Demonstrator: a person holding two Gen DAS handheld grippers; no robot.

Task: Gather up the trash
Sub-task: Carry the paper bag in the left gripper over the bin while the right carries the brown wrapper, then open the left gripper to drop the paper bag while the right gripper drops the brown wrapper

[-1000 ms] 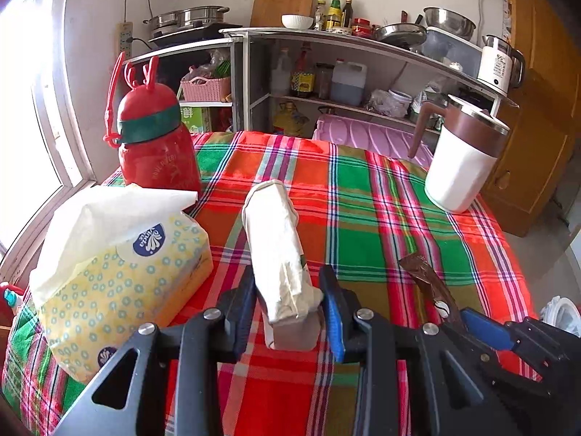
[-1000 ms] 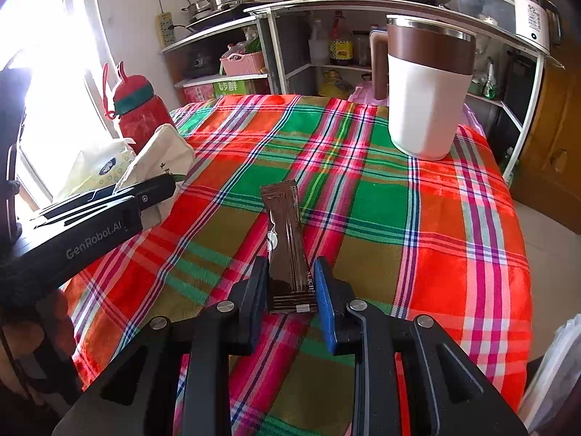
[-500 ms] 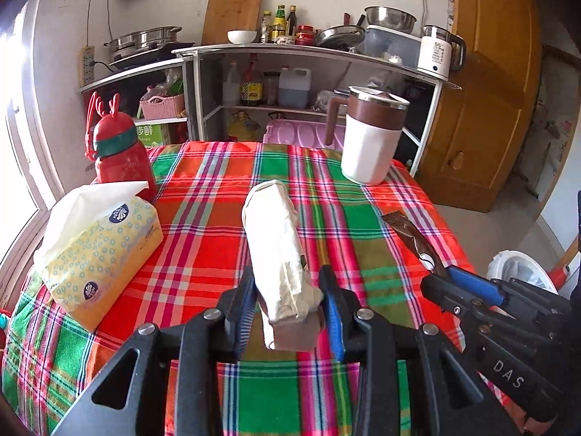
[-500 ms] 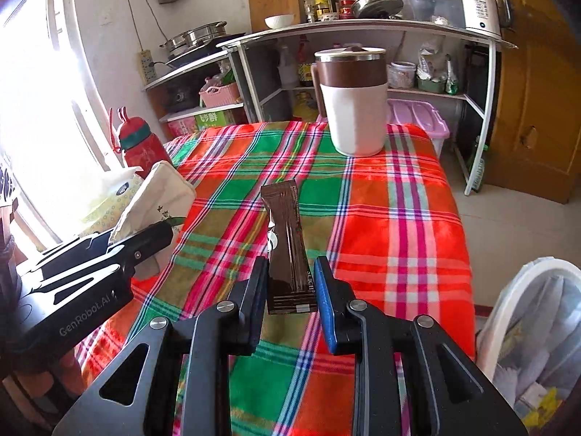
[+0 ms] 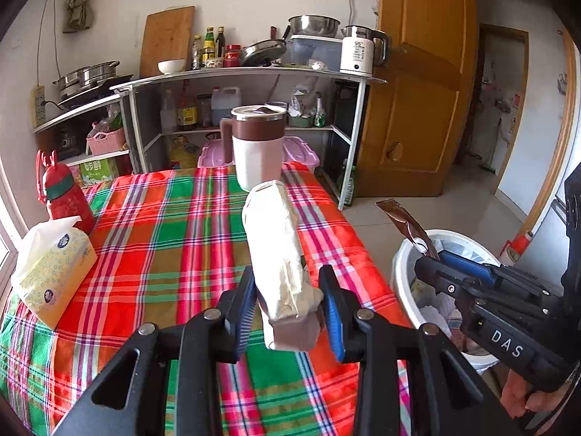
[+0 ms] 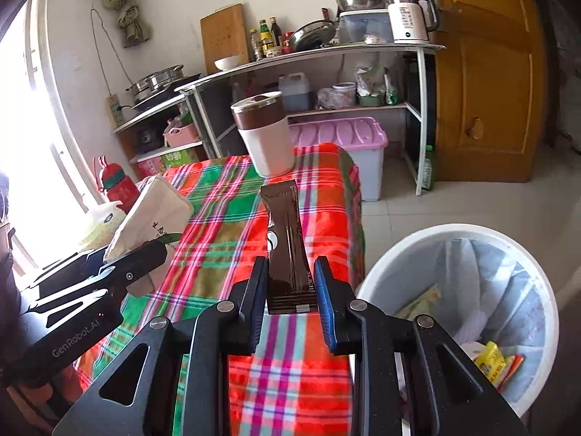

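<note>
My left gripper (image 5: 288, 312) is shut on a crumpled white paper packet (image 5: 277, 250), held up above the plaid tablecloth (image 5: 163, 239) near its right edge. My right gripper (image 6: 290, 298) is shut on a long dark brown sachet (image 6: 287, 250) that sticks up between the blue pads. A white trash bin (image 6: 468, 232) with a liner and several wrappers inside stands on the floor just right of the table. In the left wrist view the right gripper (image 5: 432, 258) hangs over that bin (image 5: 399, 265) with the brown sachet (image 5: 406, 223). The white packet (image 6: 152, 221) also shows in the right wrist view, at the left.
On the table stand a white and brown lidded jug (image 5: 258, 145), a red bottle (image 5: 63, 196) and a yellow tissue pack (image 5: 51, 272). Behind are metal shelves (image 5: 254, 76) with kitchenware, a pink storage box (image 6: 341, 141) and a wooden door (image 5: 425, 83). A hand (image 5: 526, 399) grips the right tool.
Both grippers have swung right and risen, each still holding its piece. The table has slid left in view, and the trash bin now lies right beside and below the grippers.
</note>
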